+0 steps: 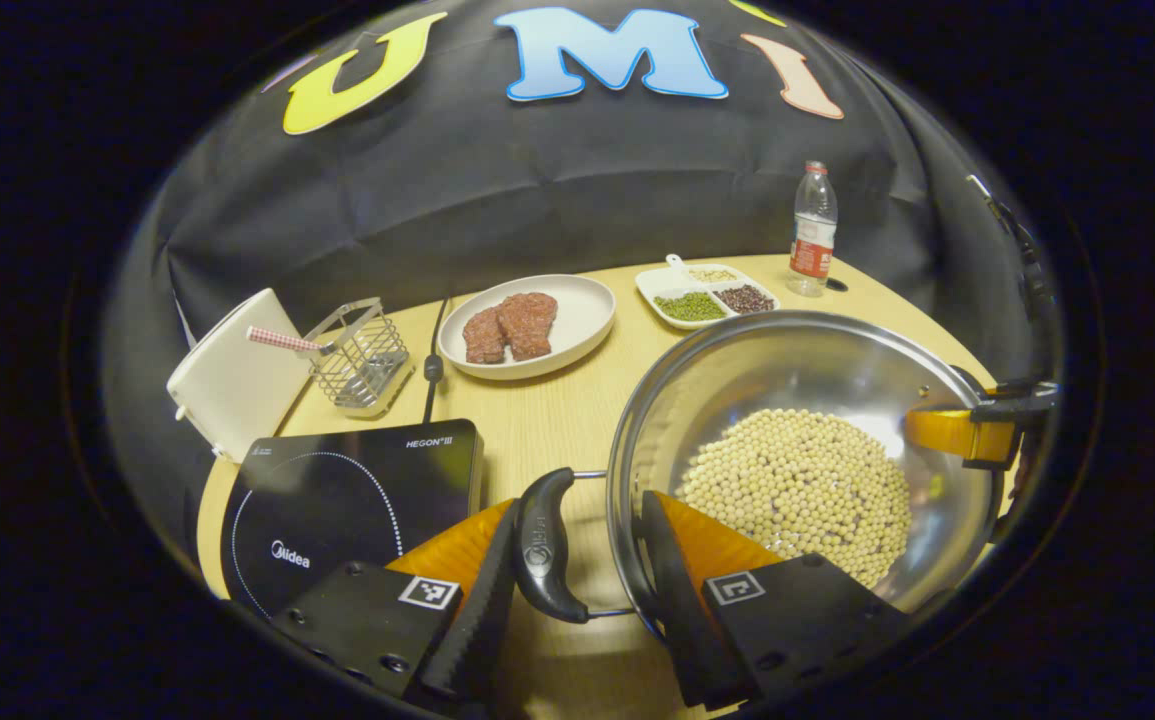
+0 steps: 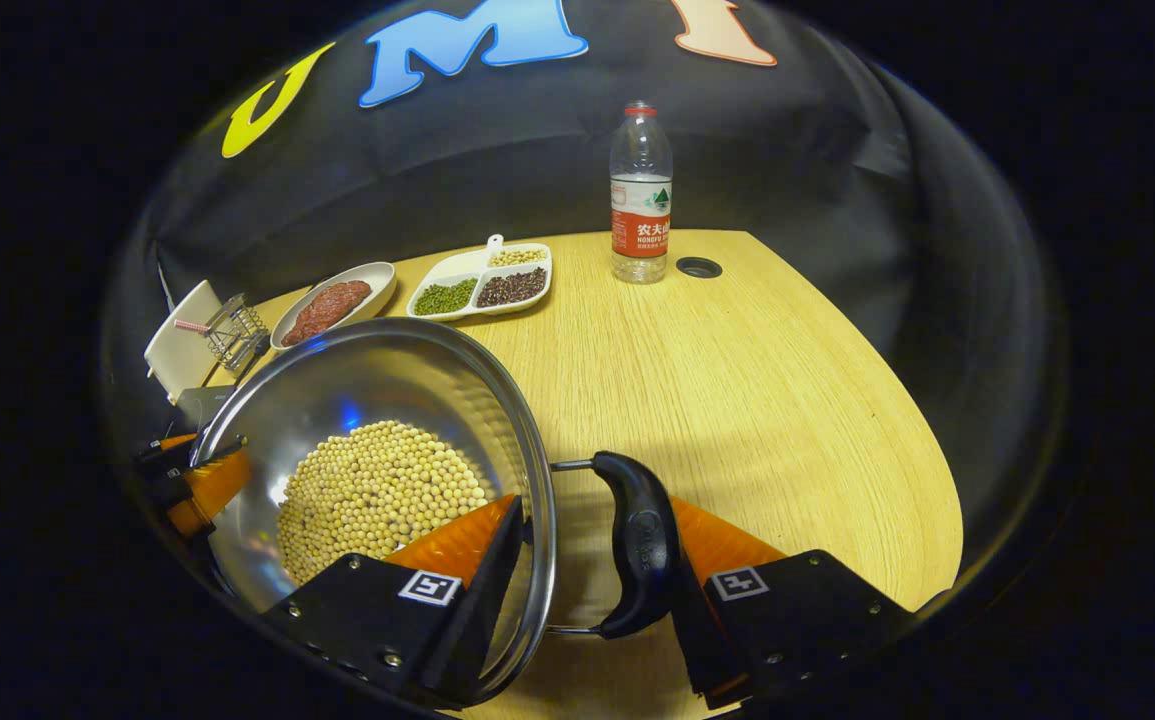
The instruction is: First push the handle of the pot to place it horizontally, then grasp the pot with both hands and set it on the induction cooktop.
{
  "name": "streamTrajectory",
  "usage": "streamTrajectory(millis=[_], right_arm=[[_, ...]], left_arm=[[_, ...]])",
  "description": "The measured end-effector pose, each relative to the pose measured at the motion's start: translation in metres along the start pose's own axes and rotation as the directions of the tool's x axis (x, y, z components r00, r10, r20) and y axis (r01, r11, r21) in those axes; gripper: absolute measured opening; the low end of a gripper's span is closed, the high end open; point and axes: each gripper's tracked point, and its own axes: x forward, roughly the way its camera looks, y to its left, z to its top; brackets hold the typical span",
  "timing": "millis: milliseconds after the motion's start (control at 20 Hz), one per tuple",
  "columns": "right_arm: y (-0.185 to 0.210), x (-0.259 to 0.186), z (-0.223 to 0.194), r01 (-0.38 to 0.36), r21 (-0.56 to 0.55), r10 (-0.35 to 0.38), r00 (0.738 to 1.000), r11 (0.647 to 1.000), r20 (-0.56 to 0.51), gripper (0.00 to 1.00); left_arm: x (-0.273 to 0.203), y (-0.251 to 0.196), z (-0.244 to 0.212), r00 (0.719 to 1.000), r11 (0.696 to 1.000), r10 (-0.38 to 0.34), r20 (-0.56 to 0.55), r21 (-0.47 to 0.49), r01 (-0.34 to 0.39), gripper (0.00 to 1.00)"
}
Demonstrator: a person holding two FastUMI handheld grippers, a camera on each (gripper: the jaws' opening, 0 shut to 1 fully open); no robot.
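The steel pot [image 1: 797, 370] holds soybeans [image 1: 802, 485] and sits right of the black induction cooktop [image 1: 357, 500]. My left gripper [image 1: 582, 500] straddles the pot's near side. One finger presses the black handle [image 1: 542, 545] from outside and the other lies against the wall inside. My right gripper [image 2: 592, 500] holds the opposite side of the pot [image 2: 377, 375] the same way, with its outer finger against the other black handle [image 2: 642, 545]. Both handles lie level. Each gripper also shows on the pot's far rim in the other view, the right gripper [image 1: 977, 430] and the left gripper [image 2: 197, 480]. I cannot tell whether the pot rests on the table.
On the wooden table [image 2: 767, 380], behind the pot, are a plate of meat [image 1: 577, 310], a divided dish of beans [image 1: 707, 295] and a water bottle [image 1: 814, 230]. A wire rack [image 1: 362, 355] and a white board [image 1: 232, 380] stand behind the cooktop. A cable [image 1: 432, 365] runs back from it.
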Motion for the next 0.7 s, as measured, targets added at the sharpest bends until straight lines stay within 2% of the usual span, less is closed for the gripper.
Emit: streamTrajectory(millis=[100, 250, 350, 400, 600, 700], right_arm=[[-0.001, -0.002, 0.001, 0.013, 0.022, -0.013, 1.000, 1.000, -0.009, 0.72], [0.000, -0.005, 0.001, 0.024, 0.021, -0.024, 1.000, 0.999, -0.014, 0.71], [0.002, -0.008, 0.002, 0.023, 0.000, -0.023, 1.000, 1.000, -0.010, 0.71], [0.003, -0.012, 0.003, 0.024, -0.009, -0.024, 1.000, 1.000, -0.005, 0.70], [0.010, -0.033, 0.012, 0.022, 0.001, -0.022, 1.000, 1.000, 0.005, 0.71], [0.016, -0.043, 0.018, 0.025, -0.006, -0.025, 1.000, 1.000, 0.012, 0.70]], left_arm=[[-0.001, 0.000, 0.002, 1.000, 1.000, -0.003, 0.004, -0.007, 0.003, 0.69], [0.000, 0.000, 0.002, 1.000, 1.000, -0.024, 0.000, -0.018, 0.024, 0.65], [-0.005, 0.003, 0.006, 1.000, 0.999, -0.024, 0.002, -0.023, 0.024, 0.70], [-0.008, 0.005, 0.008, 1.000, 1.000, -0.020, 0.004, -0.023, 0.020, 0.65], [-0.028, 0.015, 0.021, 1.000, 1.000, -0.010, 0.029, -0.020, 0.011, 0.69], [-0.037, 0.022, 0.027, 0.999, 1.000, -0.010, 0.035, -0.019, 0.010, 0.65]])
